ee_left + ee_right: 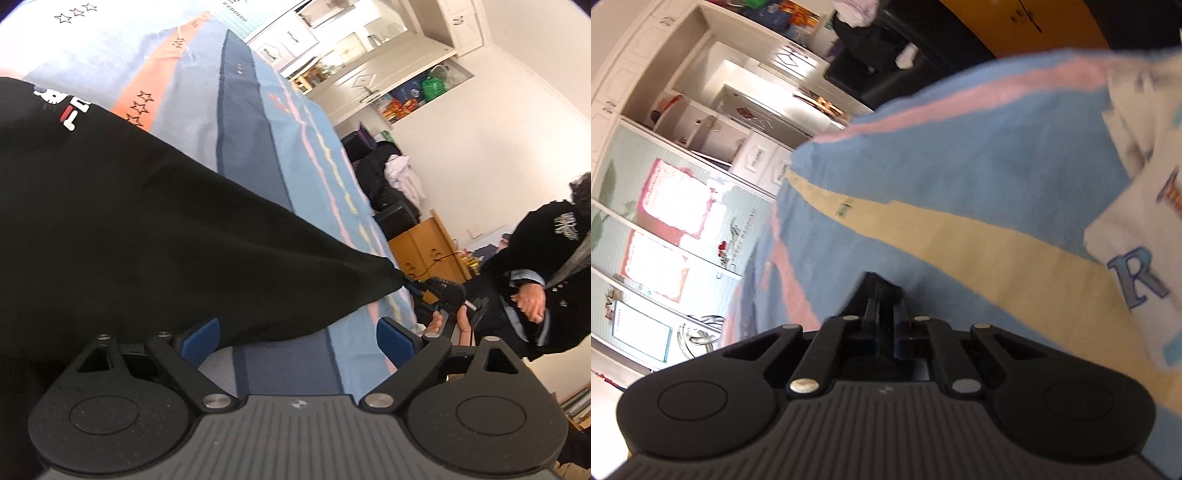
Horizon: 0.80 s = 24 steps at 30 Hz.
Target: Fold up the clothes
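Observation:
A black garment with a white cartoon print lies over a striped blue bedsheet and is stretched to a point on the right. My right gripper holds that far corner in the left wrist view. In the right wrist view my right gripper is shut on a tuft of the black garment. My left gripper is open, its blue pads beside the garment's near edge, nothing held.
The bed's sheet has blue, pink and yellow stripes. A white printed cloth lies at the right. A person in black stands beside the bed. A wooden cabinet, white shelves and a wardrobe surround it.

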Available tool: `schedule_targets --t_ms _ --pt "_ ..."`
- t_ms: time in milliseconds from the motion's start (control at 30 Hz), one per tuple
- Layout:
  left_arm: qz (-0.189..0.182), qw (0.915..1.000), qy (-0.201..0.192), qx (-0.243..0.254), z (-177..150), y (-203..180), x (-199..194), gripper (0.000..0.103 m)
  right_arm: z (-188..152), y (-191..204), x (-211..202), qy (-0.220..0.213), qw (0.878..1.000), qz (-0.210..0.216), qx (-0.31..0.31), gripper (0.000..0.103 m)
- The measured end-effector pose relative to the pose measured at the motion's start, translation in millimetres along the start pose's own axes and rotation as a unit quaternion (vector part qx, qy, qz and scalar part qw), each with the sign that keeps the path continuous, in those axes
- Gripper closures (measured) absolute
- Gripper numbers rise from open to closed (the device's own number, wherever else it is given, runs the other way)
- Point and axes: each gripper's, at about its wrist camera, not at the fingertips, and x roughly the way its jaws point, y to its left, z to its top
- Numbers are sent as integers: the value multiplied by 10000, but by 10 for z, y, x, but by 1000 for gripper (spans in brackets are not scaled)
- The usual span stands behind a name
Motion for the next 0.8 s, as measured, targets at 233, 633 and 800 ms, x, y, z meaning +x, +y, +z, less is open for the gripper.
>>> schedule_targets --t_ms 233,633,800 --pt "-273 9990 -170 -316 -53 151 -113 10 -49 1122 -96 61 9980 348 -517 95" --pt "-247 9995 -170 -28 5 9 -284 9 216 1642 -300 -526 9945 480 -774 96" --pt "-167 9998 21 68 13 -104 -205 9 370 318 -12 -277 9932 -935 -636 91"
